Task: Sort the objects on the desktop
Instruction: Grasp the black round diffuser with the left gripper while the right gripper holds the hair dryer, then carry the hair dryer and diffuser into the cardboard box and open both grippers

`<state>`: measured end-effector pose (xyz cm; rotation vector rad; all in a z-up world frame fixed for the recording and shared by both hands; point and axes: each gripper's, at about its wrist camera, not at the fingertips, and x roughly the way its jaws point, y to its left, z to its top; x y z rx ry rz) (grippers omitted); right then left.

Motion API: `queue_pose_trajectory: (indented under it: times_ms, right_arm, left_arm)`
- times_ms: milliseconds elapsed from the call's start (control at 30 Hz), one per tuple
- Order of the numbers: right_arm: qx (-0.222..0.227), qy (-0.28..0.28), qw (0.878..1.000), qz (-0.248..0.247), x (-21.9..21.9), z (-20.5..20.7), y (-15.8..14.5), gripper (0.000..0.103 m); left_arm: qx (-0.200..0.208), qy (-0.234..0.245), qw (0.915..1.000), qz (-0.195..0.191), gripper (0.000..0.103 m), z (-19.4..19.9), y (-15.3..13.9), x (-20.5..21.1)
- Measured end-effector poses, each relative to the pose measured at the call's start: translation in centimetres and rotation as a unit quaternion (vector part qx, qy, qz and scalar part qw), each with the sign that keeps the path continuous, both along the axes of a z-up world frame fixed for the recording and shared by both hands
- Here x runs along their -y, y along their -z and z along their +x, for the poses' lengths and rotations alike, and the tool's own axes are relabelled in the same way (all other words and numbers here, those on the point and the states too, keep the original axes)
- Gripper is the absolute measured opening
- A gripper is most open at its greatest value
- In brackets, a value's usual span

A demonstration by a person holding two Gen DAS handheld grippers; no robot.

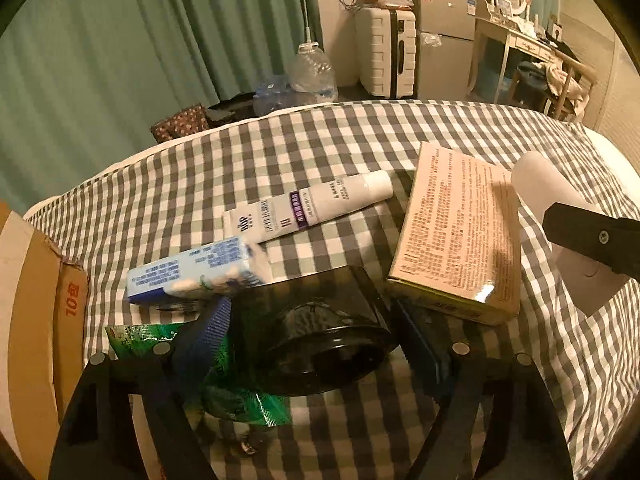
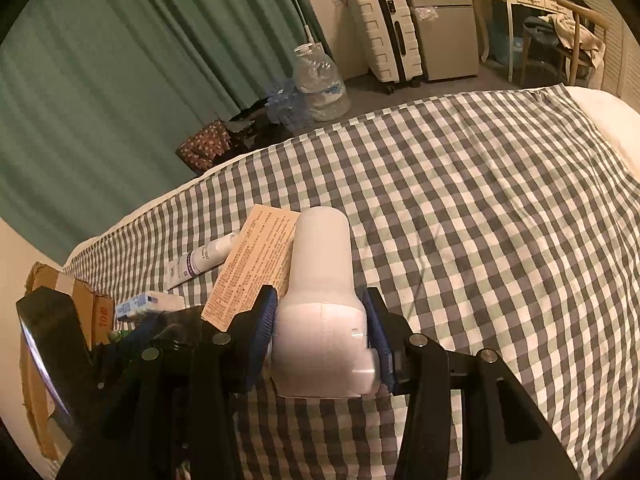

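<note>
Mid-sort on a bed (image 2: 480, 184) covered with a grey-and-white checked cloth. The right gripper (image 2: 324, 336) has its jaws closed on the squared base of a smooth white plastic bottle (image 2: 322, 264) with a rounded cap end pointing far; its ribbed blue pads (image 2: 267, 320) press both flanks. Whether the bottle is lifted off the cloth or resting on it cannot be told.

The left gripper (image 1: 316, 344) has its jaws spread wide around a dark, glossy, funnel-shaped object (image 1: 320, 344); contact cannot be confirmed, so it appears to grip nothing.

The remaining items lie in a cluster at the near left of the bed:
- a flat rectangular carton (image 1: 460, 232), beige and film-wrapped with dense print, just left of the bottle;
- a white squeeze tube (image 1: 308, 204) with a purple band, lying diagonally beyond the dark object;
- a small blue-and-white box (image 1: 192, 272);
- a crinkled green foil packet (image 1: 236, 396) under the left jaws.

A cardboard box (image 1: 48, 304) stands at the left edge.

Judged step: carrying the bottle toward its sorted place. The next move calls for a steady hold on the slick plastic and clearance over the carton beside it.
</note>
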<state>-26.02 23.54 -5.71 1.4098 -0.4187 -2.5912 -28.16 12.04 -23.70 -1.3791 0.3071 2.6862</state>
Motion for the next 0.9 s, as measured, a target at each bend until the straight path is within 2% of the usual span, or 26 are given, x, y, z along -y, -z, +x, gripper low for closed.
queue_pose_trajectory:
  times_ms: [167,467,700,900]
  right_arm:
    - [-0.004,0.0,1.0,-0.001,0.1,0.3,-0.3,0.044]
    - [-0.014,0.004,1.0,-0.005,0.2,3.3,-2.4,0.044]
    - [-0.05,-0.009,0.999,0.004,2.3,7.8,-7.3,0.044]
    - [-0.083,-0.042,0.996,-0.009,5.3,11.9,-12.2,0.044]
  left_arm:
    - [-0.001,-0.016,0.9993,0.034,0.083,1.2,-1.9,1.9]
    - [-0.05,-0.01,0.9959,0.074,0.083,4.8,-9.1,4.3]
    - [-0.091,-0.007,0.9919,0.089,0.083,7.9,-14.5,6.7]
    - [-0.125,-0.023,0.9875,0.094,0.083,10.3,-19.9,11.3]
